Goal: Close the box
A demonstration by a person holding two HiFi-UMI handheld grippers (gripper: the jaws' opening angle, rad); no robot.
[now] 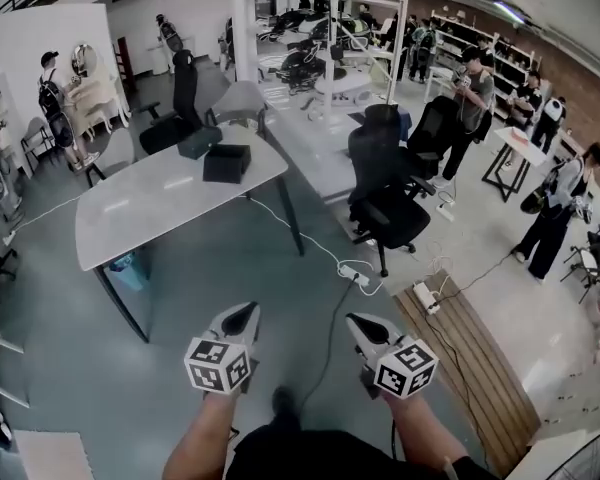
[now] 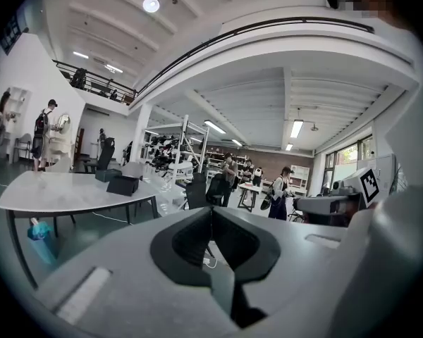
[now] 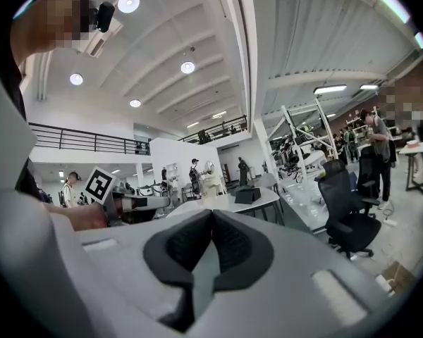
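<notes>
While the box sits on the table, grippers hover closed.

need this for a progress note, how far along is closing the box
Nothing looks done yet: the black rectangular box sits far off on the white table, its lid too small to judge. In hand: nothing; the left tool and right tool are shut and empty over the grey floor. Left: reach the table and close the box.
</notes>
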